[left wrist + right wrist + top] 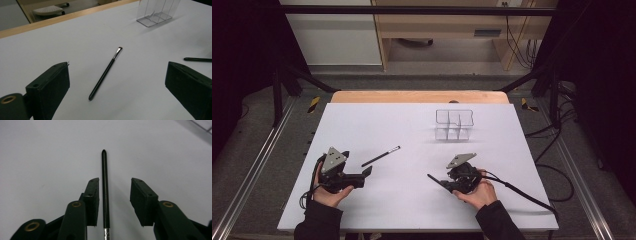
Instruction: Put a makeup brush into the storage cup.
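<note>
My left tongs [367, 171] sit near the left edge of the table [412, 200], toward the near side, held low in my left hand [329, 192] and pointing toward the middle. Their jaws stand wide apart with nothing between them. In the left gripper view one slim black brush [105, 73] lies flat on the white surface ahead of the jaws, well clear of both pads, its metal ferrule and flat tip pointing toward the far edge and its handle end toward me. In the high view this brush [381, 156] lies just beyond the left tongs, slanted, left of the table's centre. My right tongs [435, 180] are near the near edge, right of centre, held in my right hand [479, 192] and pointing left. Their jaws are partly open and grip nothing. A second black brush [105, 192] lies on the table between the pads; in the right gripper view it runs straight down the gap, closer to the left-hand pad, and I cannot tell whether it brushes that pad. The right-hand pad stands clear of it. Its pointed handle end reaches out past the jaw tips, and the silver ferrule shows at the bottom of that view. A clear compartmented holder [454, 125] stands upright toward the far edge, right of centre, well apart from both brushes and both tongs; its compartments hold nothing.
</note>
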The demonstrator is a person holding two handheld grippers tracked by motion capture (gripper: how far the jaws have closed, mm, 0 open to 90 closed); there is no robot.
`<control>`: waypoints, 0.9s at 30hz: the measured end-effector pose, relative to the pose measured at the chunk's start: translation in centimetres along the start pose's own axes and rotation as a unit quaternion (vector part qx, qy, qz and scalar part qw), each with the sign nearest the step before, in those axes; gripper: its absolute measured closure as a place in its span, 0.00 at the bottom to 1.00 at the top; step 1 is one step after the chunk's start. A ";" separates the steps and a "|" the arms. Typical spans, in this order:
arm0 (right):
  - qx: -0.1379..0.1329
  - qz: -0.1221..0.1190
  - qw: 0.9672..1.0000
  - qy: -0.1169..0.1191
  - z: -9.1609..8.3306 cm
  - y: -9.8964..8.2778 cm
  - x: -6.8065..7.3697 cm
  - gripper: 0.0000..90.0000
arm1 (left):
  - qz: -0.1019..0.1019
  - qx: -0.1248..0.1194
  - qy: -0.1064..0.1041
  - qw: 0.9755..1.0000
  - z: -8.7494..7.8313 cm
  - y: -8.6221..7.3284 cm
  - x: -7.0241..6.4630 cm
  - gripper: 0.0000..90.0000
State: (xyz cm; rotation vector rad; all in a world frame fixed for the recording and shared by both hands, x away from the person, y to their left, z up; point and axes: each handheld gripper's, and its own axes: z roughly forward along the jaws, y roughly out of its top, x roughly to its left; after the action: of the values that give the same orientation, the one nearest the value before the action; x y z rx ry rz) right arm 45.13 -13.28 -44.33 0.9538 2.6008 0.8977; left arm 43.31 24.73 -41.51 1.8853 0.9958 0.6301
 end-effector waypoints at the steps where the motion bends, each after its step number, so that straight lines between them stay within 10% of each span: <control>1: 0.000 0.000 1.000 0.000 0.0 0.0 0.0 0.65 | 0.000 0.000 0.000 1.000 0.0 0.0 0.0 0.05; 13: 0.111 -0.020 0.994 0.009 0.8 2.0 0.5 0.67 | 0.000 0.003 -0.002 1.000 0.0 0.0 0.1 0.05; 27: 0.163 -0.029 0.986 0.015 2.0 1.7 0.7 0.82 | 0.003 0.008 -0.003 1.000 0.1 -0.1 0.0 0.05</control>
State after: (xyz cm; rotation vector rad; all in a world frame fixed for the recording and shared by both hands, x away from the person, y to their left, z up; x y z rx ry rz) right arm 46.25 -10.93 -44.85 0.9373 2.8420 0.4810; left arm 43.38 24.66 -41.64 1.9036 0.9942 0.6212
